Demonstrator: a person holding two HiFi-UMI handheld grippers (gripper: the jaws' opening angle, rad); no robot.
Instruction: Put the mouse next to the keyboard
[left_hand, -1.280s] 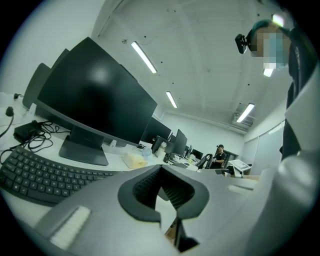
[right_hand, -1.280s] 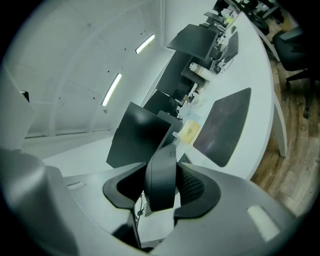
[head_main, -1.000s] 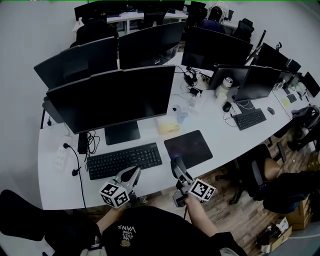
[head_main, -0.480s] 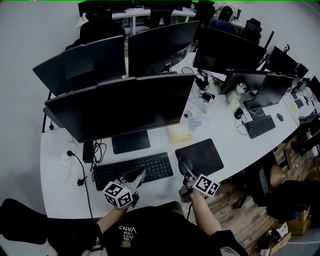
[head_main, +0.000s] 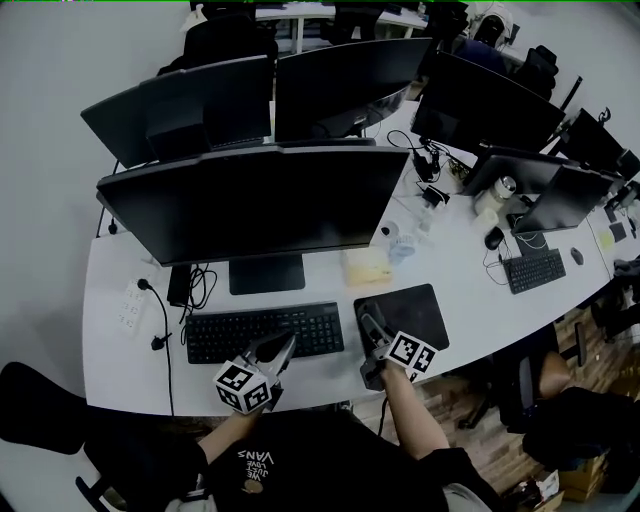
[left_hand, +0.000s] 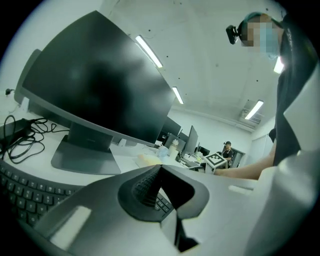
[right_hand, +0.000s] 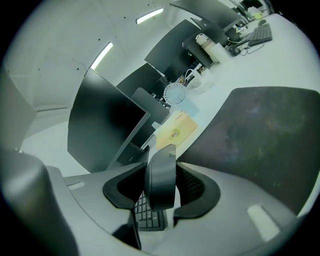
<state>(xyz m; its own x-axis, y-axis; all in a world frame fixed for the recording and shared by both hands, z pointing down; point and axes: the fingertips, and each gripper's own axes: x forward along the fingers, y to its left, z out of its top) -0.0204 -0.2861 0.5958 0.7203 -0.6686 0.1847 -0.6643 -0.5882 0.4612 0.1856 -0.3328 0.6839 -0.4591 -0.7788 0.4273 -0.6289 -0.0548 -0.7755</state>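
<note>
In the right gripper view a dark mouse (right_hand: 161, 179) stands on edge between the jaws of my right gripper (right_hand: 161, 172), which is shut on it. In the head view that gripper (head_main: 370, 325) hangs over the near left corner of the dark mouse pad (head_main: 412, 312), just right of the black keyboard (head_main: 265, 332). Below the keyboard's near edge sits my left gripper (head_main: 277, 352). Its tips meet in the left gripper view (left_hand: 159, 169), with nothing between them.
A large monitor (head_main: 250, 205) stands behind the keyboard, with more monitors beyond it. A yellow pad (head_main: 365, 266) lies behind the mouse pad. A power strip (head_main: 130, 305) and cables (head_main: 160, 315) lie at the left. The desk's front edge runs just under both grippers.
The head view has shifted, so the desk sits lower and further right. My right gripper has carried the mouse slightly forward onto the mouse pad's corner. The left gripper stays by the keyboard.
</note>
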